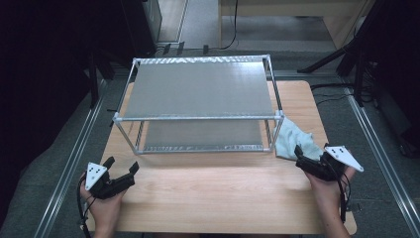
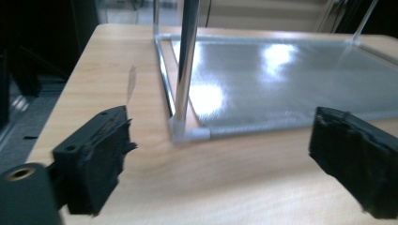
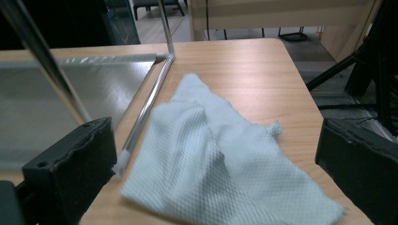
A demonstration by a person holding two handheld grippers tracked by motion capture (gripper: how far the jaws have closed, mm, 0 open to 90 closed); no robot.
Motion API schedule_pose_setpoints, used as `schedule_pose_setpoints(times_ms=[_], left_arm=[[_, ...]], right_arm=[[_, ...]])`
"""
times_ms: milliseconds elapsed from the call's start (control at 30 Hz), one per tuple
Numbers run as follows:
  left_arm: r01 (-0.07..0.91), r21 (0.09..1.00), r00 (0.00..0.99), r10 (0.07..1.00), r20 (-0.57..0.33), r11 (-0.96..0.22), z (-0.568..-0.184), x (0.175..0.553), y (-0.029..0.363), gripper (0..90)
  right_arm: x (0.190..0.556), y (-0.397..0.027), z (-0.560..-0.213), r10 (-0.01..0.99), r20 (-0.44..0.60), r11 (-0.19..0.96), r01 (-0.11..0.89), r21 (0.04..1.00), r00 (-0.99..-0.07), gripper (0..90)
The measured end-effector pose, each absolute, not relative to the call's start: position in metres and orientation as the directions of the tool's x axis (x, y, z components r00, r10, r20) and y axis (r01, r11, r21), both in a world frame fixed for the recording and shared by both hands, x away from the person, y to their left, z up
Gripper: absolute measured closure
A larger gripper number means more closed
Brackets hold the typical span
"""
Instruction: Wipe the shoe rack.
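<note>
Left tongs (image 1: 121, 166): released, jaws spread wide with nothing between them; held low over the near left part of the surface (image 1: 208, 198), pointing at the rack's near left corner post.
Rack (image 1: 198, 119): two-tier metal-tube frame with grey shelf panels, standing mid-surface between the two hands.
Cloth (image 1: 297, 141): pale blue, crumpled, lying flat on the surface just beside the rack's right lower rail, one edge touching it.
Right tongs (image 1: 304, 156): released, jaws wide apart; poised at the cloth's near edge, the cloth lying ahead between the jaws, ungripped.
</note>
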State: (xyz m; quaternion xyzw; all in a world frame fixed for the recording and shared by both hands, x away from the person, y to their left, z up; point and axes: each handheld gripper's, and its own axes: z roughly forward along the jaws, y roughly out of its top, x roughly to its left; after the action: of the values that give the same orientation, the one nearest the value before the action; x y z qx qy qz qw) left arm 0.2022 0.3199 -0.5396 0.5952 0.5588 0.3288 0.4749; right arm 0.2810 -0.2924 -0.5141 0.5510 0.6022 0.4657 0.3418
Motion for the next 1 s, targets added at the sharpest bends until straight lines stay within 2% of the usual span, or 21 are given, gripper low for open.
schedule_pose_setpoints(times_ms=[133,300,467,567,633,867,1000], left_arm=[[0.36,0.928,0.159,0.975,-0.159,0.092,-0.54,0.189,0.322,0.0],[0.349,0.936,0.16,0.982,-0.104,0.042,-0.542,0.171,0.323,0.0],[0.369,0.923,0.14,0.976,-0.168,0.106,-0.547,0.157,0.329,0.0],[0.361,0.925,0.141,0.973,-0.182,0.12,-0.549,0.149,0.329,0.0],[0.357,0.926,0.142,0.974,-0.179,0.118,-0.548,0.148,0.327,0.0],[0.341,0.938,0.158,0.979,-0.127,0.066,-0.547,0.152,0.323,0.0],[0.334,0.941,0.164,0.979,-0.122,0.061,-0.547,0.154,0.321,0.0]], right_arm=[[0.265,-0.302,-0.52,0.983,0.081,-0.022,0.335,0.942,-0.165,0.0],[0.245,-0.309,-0.531,0.984,0.048,0.011,0.328,0.944,-0.17,0.0],[0.23,-0.324,-0.535,0.988,0.061,-0.011,0.323,0.946,-0.145,0.0],[0.223,-0.334,-0.541,0.984,0.116,-0.066,0.33,0.942,-0.135,0.0],[0.22,-0.338,-0.541,0.981,0.156,-0.11,0.325,0.939,-0.119,0.0],[0.221,-0.33,-0.543,0.988,0.096,-0.052,0.319,0.946,-0.125,0.0],[0.221,-0.332,-0.543,0.988,0.105,-0.062,0.321,0.945,-0.116,0.0]])
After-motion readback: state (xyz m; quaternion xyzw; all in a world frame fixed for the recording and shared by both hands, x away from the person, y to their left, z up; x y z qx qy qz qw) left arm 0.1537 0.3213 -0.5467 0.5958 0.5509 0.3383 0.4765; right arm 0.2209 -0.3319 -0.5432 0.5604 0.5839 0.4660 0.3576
